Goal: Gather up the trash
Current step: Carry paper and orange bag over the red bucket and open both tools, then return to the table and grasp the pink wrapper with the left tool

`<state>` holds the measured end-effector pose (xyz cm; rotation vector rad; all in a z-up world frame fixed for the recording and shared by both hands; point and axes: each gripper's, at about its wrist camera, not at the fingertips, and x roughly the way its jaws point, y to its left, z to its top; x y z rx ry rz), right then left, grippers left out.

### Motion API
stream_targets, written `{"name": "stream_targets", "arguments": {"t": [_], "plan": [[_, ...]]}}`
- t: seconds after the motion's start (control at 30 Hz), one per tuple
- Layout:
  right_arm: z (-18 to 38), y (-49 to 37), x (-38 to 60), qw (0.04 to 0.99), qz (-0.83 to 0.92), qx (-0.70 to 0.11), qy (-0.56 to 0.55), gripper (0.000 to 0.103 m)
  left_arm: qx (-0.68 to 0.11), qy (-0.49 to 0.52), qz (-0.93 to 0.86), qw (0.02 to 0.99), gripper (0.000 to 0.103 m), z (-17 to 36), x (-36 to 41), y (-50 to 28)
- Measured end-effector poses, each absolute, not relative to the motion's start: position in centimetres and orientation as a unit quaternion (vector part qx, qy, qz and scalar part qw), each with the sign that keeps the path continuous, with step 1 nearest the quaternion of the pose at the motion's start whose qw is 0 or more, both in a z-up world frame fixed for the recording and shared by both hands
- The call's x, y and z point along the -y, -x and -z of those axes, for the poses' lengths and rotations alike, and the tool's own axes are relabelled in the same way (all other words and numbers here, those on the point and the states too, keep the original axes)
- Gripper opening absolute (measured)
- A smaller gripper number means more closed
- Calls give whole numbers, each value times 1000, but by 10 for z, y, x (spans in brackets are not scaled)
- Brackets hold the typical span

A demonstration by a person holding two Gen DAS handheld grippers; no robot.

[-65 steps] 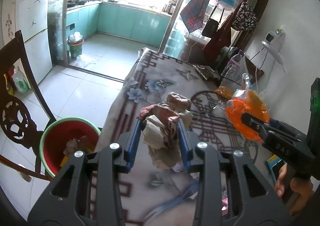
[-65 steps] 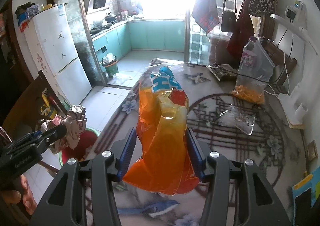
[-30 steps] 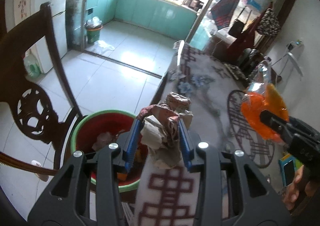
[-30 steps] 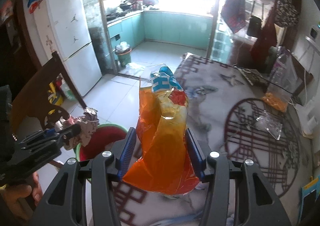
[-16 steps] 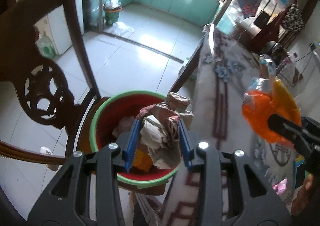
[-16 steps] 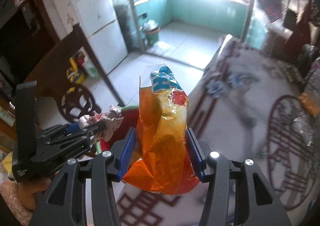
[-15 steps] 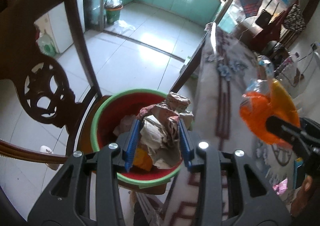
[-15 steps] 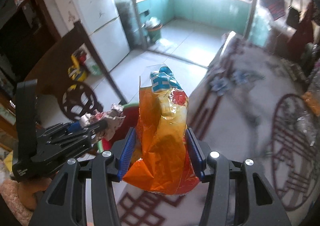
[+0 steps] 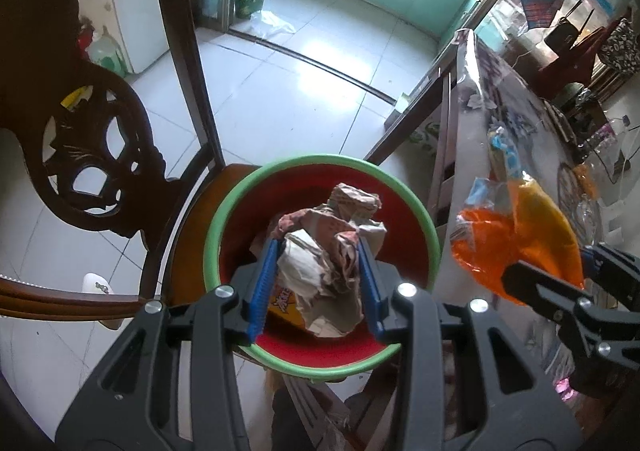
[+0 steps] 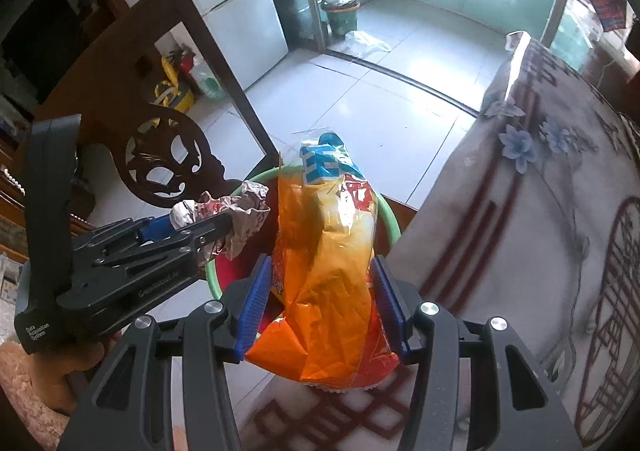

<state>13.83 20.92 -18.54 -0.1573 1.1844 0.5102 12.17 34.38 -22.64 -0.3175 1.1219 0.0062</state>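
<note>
Crumpled paper (image 9: 332, 251) hides most of bin (image 9: 224, 227) contents.

The bucket (image 9: 320, 163) is red inside with a green rim. The wrapper (image 10: 328, 251) is orange with a blue-and-white top. The paper wad (image 9: 328, 243) is grey-brown and pinkish. The bench cloth (image 10: 540, 211) is pale, with blue flowers and dark-red lattice.

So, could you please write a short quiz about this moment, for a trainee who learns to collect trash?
1. True or false: the left hand-held gripper holds crumpled paper above the red bin.
2. What does the right hand-held gripper hold? A) a bottle B) an orange snack bag C) a cloth
3. Fill in: the bin's rim is ____ in colour.

Key: 1 true; 2 B; 3 green.
</note>
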Motion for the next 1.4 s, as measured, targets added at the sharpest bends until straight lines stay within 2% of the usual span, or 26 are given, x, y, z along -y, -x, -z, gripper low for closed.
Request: {"name": "stream_targets", "arguments": {"t": [0.07,0.13,0.17,0.2,0.23,0.53,0.7,0.83,1.13,1.4], "plan": [[187,-141,-211,796,-237,-551,77,49,-530,152,-4,835,37,228,-344,-123],[189,-143,-211,795,-240,-552,75,50,-530,154,-6,834,41,229,-345,-124],[189,-144,-212,796,-238,-551,75,57,-529,155,-8,834,45,229,-346,-125],[188,-145,-210,799,-236,-549,73,63,-528,157,-12,834,57,230,-346,-125],[186,-145,-209,801,-235,-546,68,67,-525,160,-15,836,65,229,-348,-124],[161,-143,-178,818,-225,-529,28,66,-507,164,-16,846,70,215,-348,-114],[138,-130,-142,837,-200,-508,17,68,-491,143,26,859,80,198,-323,-106],[122,-114,-93,854,-159,-496,16,70,-485,126,83,861,81,188,-289,-99],[106,-70,72,875,-30,-483,-29,74,-455,26,317,832,98,161,-129,-61],[115,-26,217,867,48,-492,-68,74,-422,-150,487,749,98,166,52,21]]}}
